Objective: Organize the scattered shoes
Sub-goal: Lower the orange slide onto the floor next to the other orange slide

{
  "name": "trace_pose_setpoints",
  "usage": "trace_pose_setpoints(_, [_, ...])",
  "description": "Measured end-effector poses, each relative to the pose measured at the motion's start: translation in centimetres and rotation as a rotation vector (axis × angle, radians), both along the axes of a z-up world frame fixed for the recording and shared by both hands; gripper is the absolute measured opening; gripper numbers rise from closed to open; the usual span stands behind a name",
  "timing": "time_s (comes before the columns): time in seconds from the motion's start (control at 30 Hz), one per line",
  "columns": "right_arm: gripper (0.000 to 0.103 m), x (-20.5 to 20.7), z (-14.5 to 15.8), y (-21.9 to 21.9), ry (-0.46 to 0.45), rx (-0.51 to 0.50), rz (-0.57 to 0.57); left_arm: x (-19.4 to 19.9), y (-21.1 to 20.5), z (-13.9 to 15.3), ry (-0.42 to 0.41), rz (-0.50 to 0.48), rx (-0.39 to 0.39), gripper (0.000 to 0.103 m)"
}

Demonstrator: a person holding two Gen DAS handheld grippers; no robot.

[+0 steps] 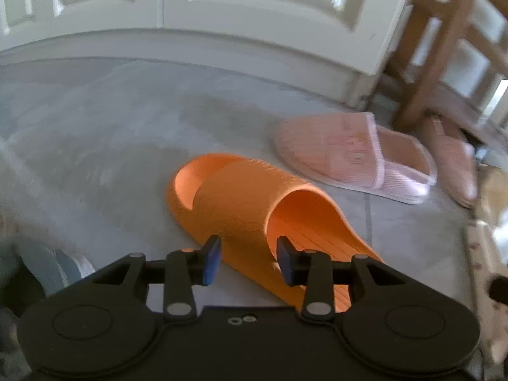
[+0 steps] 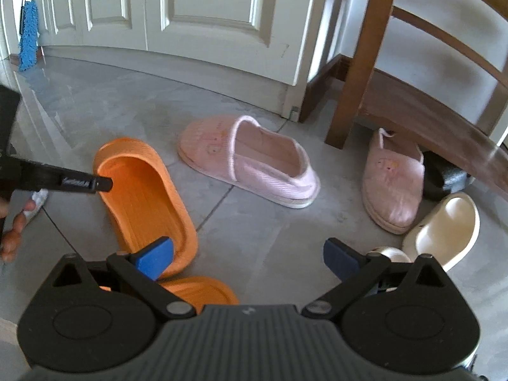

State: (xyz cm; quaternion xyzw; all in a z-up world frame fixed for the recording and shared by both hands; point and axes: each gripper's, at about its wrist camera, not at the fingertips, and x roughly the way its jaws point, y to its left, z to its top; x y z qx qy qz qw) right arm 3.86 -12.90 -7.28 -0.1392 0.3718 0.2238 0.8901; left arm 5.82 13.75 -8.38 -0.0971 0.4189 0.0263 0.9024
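The left gripper point(image 1: 248, 260) hangs over the heel end of an orange slide point(image 1: 241, 203) that lies flat on the grey tiled floor point(image 1: 104, 133). Its blue pads stand apart on either side of the strap's rear edge, and neither presses on the slide. The right gripper point(image 2: 247, 258) is spread wide with nothing between its pads. Below it, a second orange slide point(image 2: 203, 290) peeks out at the near edge, just beside the first one's heel. Farther back, near the white panelled door point(image 2: 203, 9), lies a pink slipper point(image 2: 250, 162). Its mate point(image 2: 393, 187) lies by the wooden chair leg point(image 2: 355, 73), and a cream slide point(image 2: 444, 228) lies just beside that one. A person's fingers point(image 2: 16, 225) show at the left edge of the right wrist view.
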Motion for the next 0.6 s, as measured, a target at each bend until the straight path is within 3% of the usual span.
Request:
trace_pose_setpoints(0.1, [0.101, -0.2, -0.1, 0.5, 0.005, 0.004, 0.013, 1.0, 2.0, 2.1, -0.072, -0.135, 0.012, 0.042])
trace_pose_setpoints(0.17, [0.101, -0.1, -0.4, 1.0, 0.032, 0.009, 0.015, 2.3, 3.3, 2.8, -0.059, -0.241, -0.013, 0.043])
trace_pose_setpoints(0.3, [0.101, -0.4, -0.6, 1.9, 0.057, 0.005, 0.018, 4.8, 5.8, 2.2, 0.042, -0.383, -0.113, 0.043])
trace_pose_setpoints(0.43, [0.101, -0.9, -0.6, 2.4, 0.080, -0.003, 0.006, 6.2, 7.1, 0.5, 0.096, -0.431, -0.150, 0.044])
trace_pose_setpoints(0.6, [0.101, -1.4, -0.4, 3.1, 0.103, -0.013, -0.008, 8.2, 8.6, -1.5, 0.117, -0.443, -0.281, 0.051])
